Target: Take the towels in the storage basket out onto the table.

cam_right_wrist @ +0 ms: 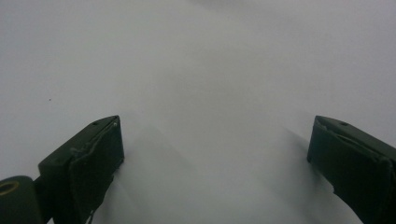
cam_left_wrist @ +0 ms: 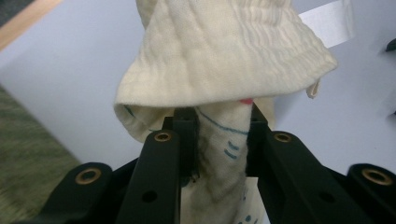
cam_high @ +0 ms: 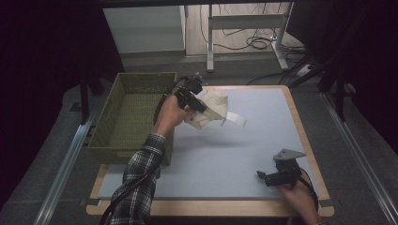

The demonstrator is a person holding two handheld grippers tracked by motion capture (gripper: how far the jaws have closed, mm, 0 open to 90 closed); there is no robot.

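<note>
Left gripper [cam_left_wrist: 217,123] clamps cream hat [cam_left_wrist: 224,56] over tabletop [cam_high: 263,136]; carry it fully over green basket [cam_high: 101,140] rim before release. Right gripper [cam_right_wrist: 215,140] wide, empty; keep parked.

A lab or test room: beyond the left claw [cam_high: 193,96] stand a metal frame [cam_high: 244,33] and loose floor cables [cam_high: 256,43], with dark curtains [cam_high: 42,56] around the table [cam_high: 263,136].
</note>
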